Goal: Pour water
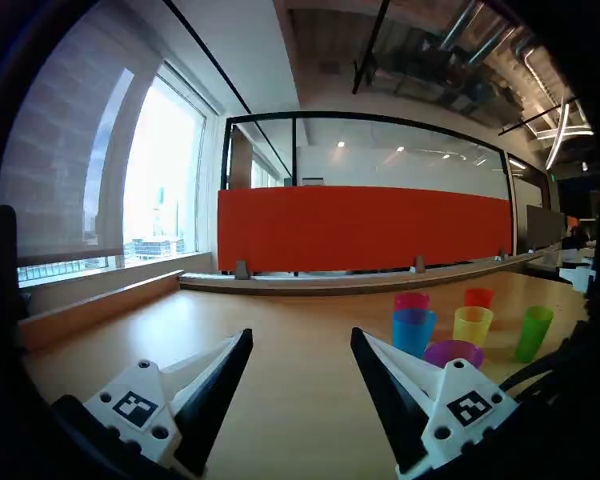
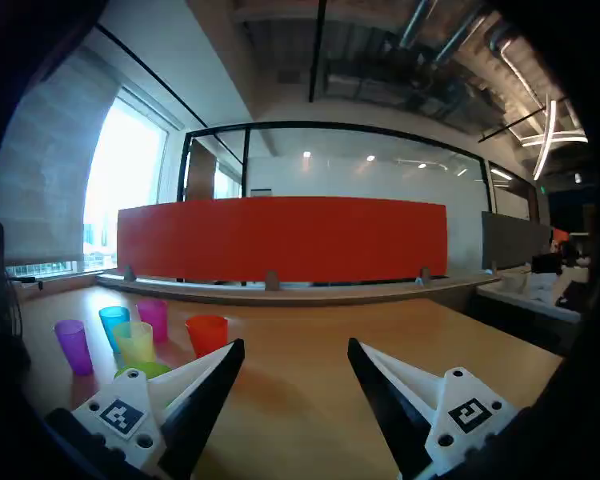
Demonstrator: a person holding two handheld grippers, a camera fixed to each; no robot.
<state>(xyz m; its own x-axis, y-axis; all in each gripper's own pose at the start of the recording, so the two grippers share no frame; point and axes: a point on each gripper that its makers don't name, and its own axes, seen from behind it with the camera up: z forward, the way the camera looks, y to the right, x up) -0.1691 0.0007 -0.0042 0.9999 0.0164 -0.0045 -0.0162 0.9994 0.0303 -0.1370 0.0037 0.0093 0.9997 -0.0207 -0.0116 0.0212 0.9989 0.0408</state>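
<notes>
Several coloured plastic cups stand together on the wooden table (image 1: 300, 320). In the left gripper view they sit at the right: blue cup (image 1: 413, 330), pink cup (image 1: 411, 302), red cup (image 1: 478, 298), yellow cup (image 1: 471, 325), green cup (image 1: 534, 331), purple cup (image 1: 452, 352) partly behind a finger. My left gripper (image 1: 300, 356) is open over bare table, left of the cups. In the right gripper view they stand at the left: purple cup (image 2: 74, 346), blue cup (image 2: 114, 323), yellow cup (image 2: 135, 342), pink cup (image 2: 153, 318), red cup (image 2: 207, 334), green cup (image 2: 142, 370). My right gripper (image 2: 294, 364) is open, with nothing between its fingers.
An orange divider panel (image 1: 364, 228) runs along the table's far edge, with glass walls behind. Large windows (image 1: 160, 184) and a low ledge line the left side. Desks with items stand at the far right (image 2: 532, 284).
</notes>
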